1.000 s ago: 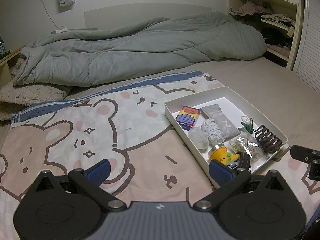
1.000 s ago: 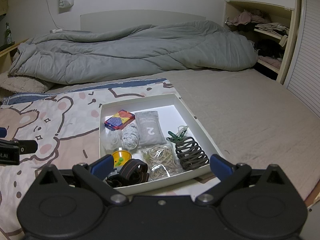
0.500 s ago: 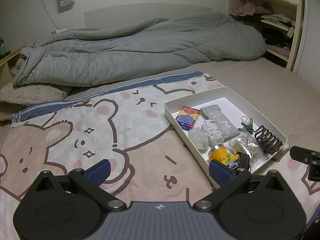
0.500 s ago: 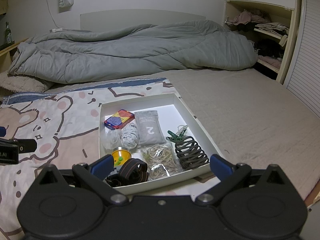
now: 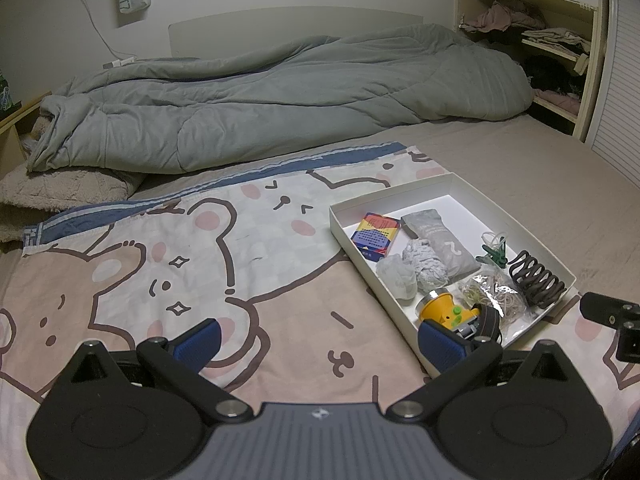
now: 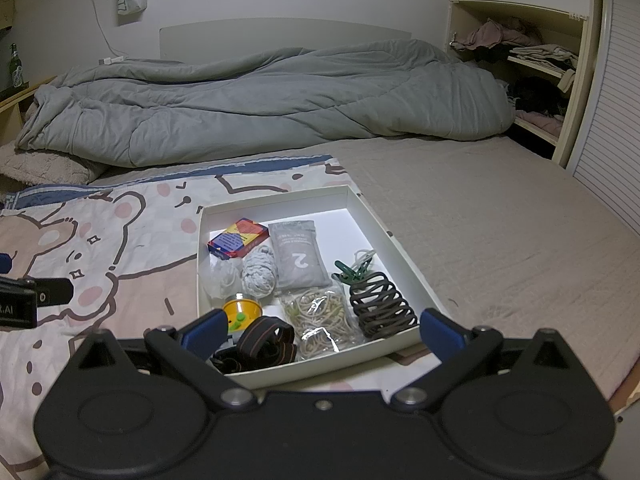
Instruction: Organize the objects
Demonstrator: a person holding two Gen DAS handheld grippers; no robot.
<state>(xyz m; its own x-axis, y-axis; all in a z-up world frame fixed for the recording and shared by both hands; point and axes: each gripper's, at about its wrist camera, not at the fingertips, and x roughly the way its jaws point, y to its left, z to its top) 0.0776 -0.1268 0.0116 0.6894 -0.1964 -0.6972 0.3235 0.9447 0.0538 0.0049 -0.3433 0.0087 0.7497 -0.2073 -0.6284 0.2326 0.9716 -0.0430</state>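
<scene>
A white shallow box point(image 6: 404, 262) point(image 5: 516, 226) lies on the bed and holds several small things: a colourful card box point(image 6: 237, 238), a grey pouch point(image 6: 298, 254), a yarn ball point(image 6: 259, 271), a bag of rubber bands point(image 6: 322, 316), a dark hair claw point(image 6: 380, 304), green clips point(image 6: 352, 270), a yellow toy point(image 6: 242, 312) and dark straps point(image 6: 266, 340). My right gripper point(image 6: 322, 330) is open and empty over the box's near edge. My left gripper point(image 5: 320, 338) is open and empty, over the bear blanket, left of the box.
The bear-print blanket point(image 5: 160, 264) covers the near bed. A grey duvet point(image 5: 280, 104) is bunched at the back. A shelf with clothes point(image 6: 532, 76) stands at the right. The bare mattress point(image 6: 500, 220) lies right of the box.
</scene>
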